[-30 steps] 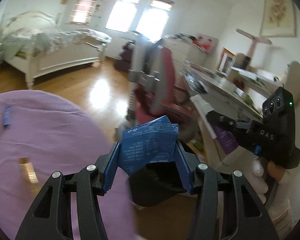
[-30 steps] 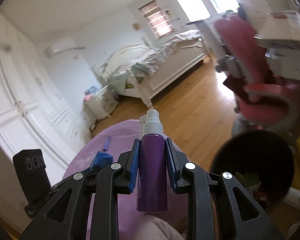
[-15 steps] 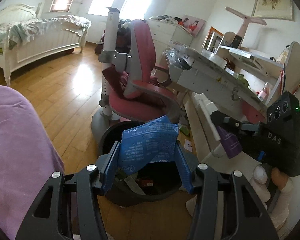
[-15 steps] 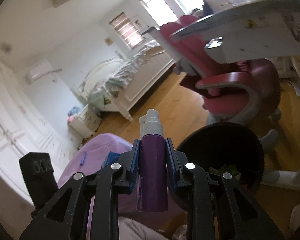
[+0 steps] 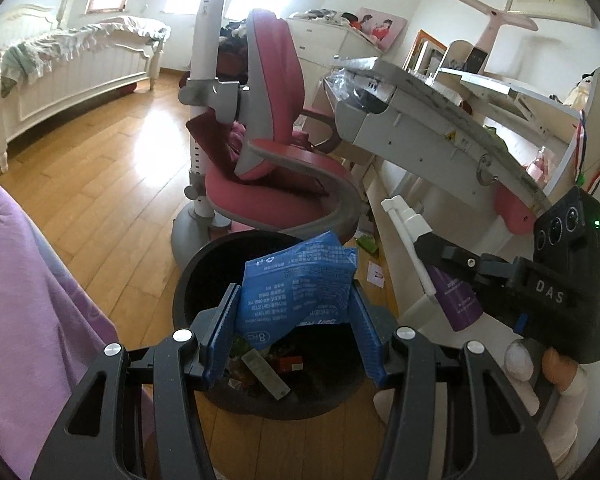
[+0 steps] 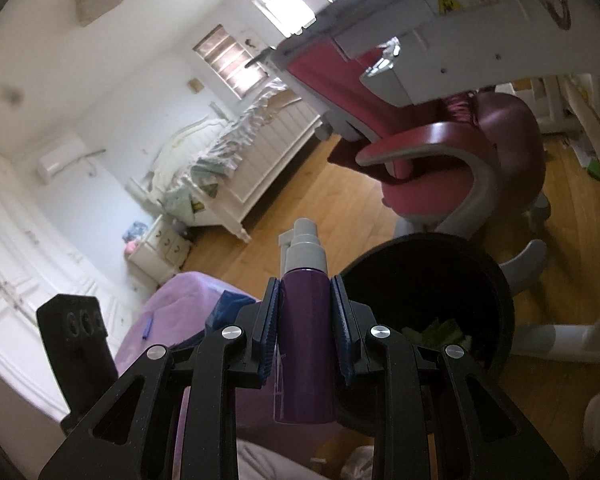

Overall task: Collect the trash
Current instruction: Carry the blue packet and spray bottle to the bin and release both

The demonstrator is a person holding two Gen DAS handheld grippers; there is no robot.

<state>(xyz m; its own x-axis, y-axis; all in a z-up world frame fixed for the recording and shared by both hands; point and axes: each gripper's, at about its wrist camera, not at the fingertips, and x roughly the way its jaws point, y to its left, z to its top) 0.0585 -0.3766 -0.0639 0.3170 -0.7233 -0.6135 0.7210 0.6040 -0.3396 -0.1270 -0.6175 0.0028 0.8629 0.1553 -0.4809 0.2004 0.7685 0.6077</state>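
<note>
Left hand-held gripper [image 5: 296, 332] clamping blue packet [image 5: 296, 284] over black bin [image 5: 188, 280], right hand-held gripper [image 6: 305, 328] gripping purple spray bottle [image 6: 304, 340]

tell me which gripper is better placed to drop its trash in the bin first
Left. The left gripper holds the blue packet right over the black bin. The right gripper, with the purple spray bottle, sits beside the rim.
</note>
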